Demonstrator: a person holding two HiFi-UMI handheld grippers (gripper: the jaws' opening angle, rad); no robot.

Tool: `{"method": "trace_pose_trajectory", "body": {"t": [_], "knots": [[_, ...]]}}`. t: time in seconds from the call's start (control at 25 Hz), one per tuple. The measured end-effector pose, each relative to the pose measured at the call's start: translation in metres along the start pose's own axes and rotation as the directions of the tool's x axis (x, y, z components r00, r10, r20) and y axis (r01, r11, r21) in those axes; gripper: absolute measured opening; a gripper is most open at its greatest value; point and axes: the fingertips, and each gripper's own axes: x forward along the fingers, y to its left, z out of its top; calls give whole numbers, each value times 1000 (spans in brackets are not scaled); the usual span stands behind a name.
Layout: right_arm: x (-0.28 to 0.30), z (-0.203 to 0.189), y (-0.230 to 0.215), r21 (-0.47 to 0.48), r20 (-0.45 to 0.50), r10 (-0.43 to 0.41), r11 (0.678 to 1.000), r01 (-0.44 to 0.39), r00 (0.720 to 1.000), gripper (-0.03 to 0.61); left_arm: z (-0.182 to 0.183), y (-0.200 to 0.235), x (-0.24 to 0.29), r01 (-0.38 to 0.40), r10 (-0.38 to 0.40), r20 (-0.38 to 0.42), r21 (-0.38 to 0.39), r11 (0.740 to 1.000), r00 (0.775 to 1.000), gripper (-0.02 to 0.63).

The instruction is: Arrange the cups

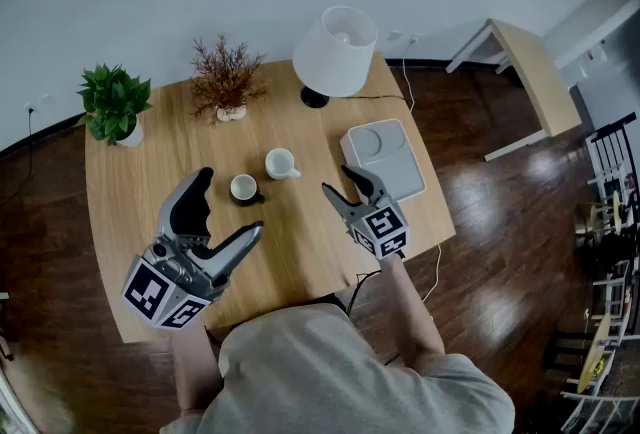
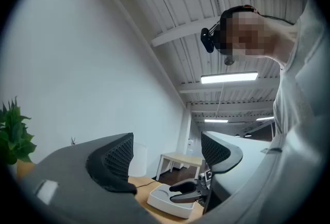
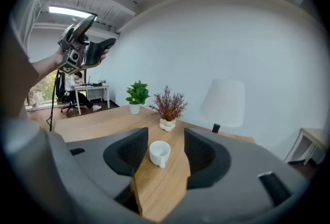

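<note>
Both grippers empty, jaws spread wide: left gripper (image 1: 231,201) held high, right gripper (image 1: 337,179) aimed at white cup (image 1: 280,162), not touching. Second cup (image 1: 243,187), possibly dark-handled, just beside it mid-table (image 1: 300,252).

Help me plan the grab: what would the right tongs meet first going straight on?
Probably the white ceramic handled cup, centred between the open right tongs; it stands apart ahead, depth unclear.
</note>
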Motion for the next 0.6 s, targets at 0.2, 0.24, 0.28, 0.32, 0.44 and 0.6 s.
{"method": "trace_pose_trajectory", "body": {"t": [0.2,0.24,0.28,0.32,0.44,0.6], "knots": [[31,-26,5,23,-40,57,998,-56,998,233,-10,10,-3,-42,41,-10,-33,999,999,397],[35,-30,6,24,-48,65,998,-64,997,233,-12,11,-3,-46,45,-15,-37,998,999,397],[38,-34,7,25,-56,72,997,-70,996,233,-14,11,-2,-50,49,-19,-40,998,999,397],[42,-39,7,25,-66,78,997,-77,995,233,-16,11,-2,-54,53,-23,-42,998,998,397],[55,-57,10,21,-114,101,995,-99,988,233,-21,12,-2,-66,64,-31,-49,997,997,397],[80,-91,11,1,-210,135,990,-138,968,222,-28,11,-2,-67,65,-36,-57,996,997,397]]}}
